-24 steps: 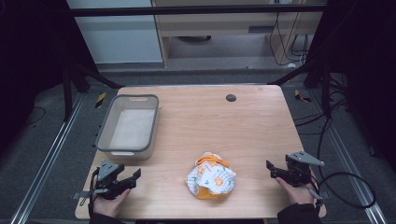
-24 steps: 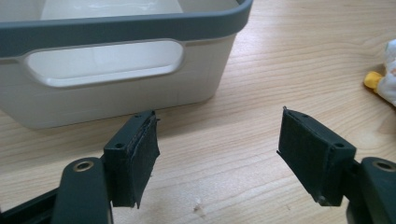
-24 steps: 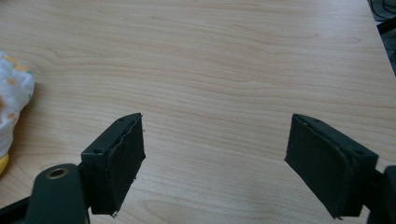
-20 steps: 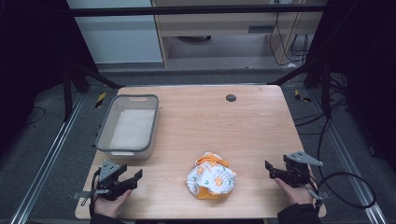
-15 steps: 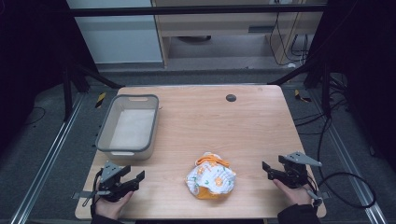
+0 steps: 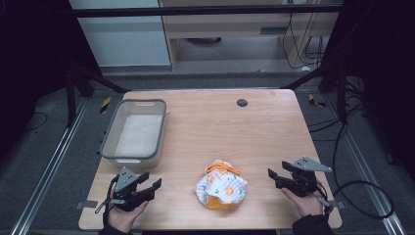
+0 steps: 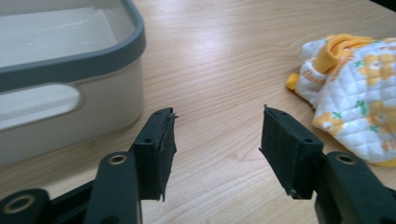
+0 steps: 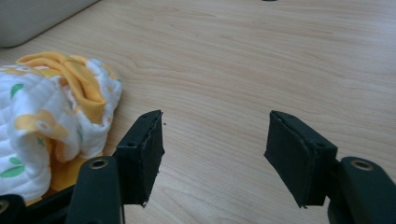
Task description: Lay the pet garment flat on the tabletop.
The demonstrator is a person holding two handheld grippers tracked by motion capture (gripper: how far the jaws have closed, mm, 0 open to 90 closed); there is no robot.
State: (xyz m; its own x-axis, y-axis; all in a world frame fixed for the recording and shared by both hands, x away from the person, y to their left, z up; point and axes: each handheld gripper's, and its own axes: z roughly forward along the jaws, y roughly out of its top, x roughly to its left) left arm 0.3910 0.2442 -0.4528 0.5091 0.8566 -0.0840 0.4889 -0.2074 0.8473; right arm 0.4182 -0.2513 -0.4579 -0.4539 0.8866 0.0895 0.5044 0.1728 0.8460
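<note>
quilted white-and-orange cloth bundle [image 6: 221, 185] sits crumpled on the bench [image 6: 254, 127], between the two claws and apart from both. left claw [image 6: 147, 185] spread, nothing in it, grey bin [image 6: 134, 131] just beyond it; right claw [image 6: 275, 176] spread too. since a moment ago both have edged inward toward the bundle, so a two-sided grab looks next. bundle has no clear long axis; orange band [image 7: 334, 46] on its far side.

— Where are the hands?
— Both near the front edge: left gripper [image 6: 149, 185] at near left, right gripper [image 6: 275, 177] at near right.
— And the jaws?
— Both spread wide, nothing between them, angled inward toward the middle.
</note>
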